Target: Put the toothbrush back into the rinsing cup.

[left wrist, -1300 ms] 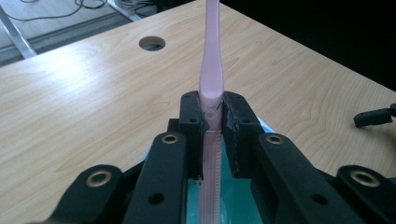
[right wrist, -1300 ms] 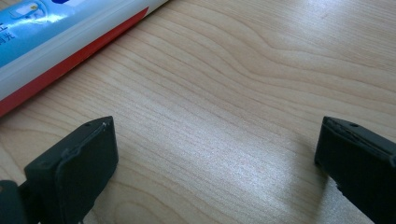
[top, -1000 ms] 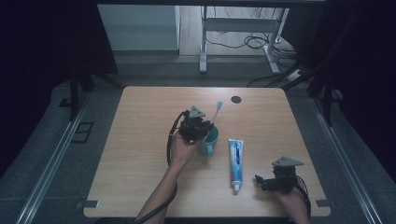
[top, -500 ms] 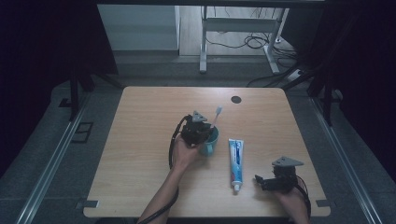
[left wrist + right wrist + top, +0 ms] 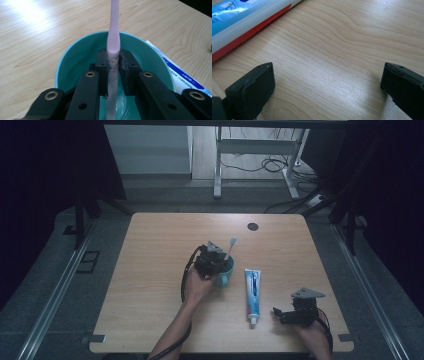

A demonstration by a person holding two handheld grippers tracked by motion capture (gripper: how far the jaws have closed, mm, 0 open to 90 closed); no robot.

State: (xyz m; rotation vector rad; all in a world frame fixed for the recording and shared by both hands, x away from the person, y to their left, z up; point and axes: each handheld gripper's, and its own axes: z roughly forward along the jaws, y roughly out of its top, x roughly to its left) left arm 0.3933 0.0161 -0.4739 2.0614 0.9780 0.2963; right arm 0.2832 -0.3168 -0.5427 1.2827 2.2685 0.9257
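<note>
Since the earlier high views, the toothbrush (image 5: 230, 248) has come in toward the cup (image 5: 225, 271) and stands steeper; left hand shifted only slightly, right gripper unmoved.

High view: left gripper (image 5: 212, 260) sits just above the teal cup near the table (image 5: 150, 250) centre, toothbrush head sticking up and to the right from it. Toothpaste (image 5: 253, 292) lies flat just right of the cup, cap end toward the person. Right gripper (image 5: 292, 314) rests low at the near right, close beside the cap end but apart from it.

Left gripper view: jaws clamped together on the pink toothbrush (image 5: 113, 47) handle; the lower ribbed part of the handle runs down inside the cup (image 5: 70, 65), jaw tips below rim level. Toothpaste (image 5: 180, 75) edge at right, beside the cup.

Right gripper view: jaws stand wide apart over bare wood, nothing between them. Toothpaste (image 5: 239, 20) lies upper left, ahead of the left jaw, not touching it.
</note>
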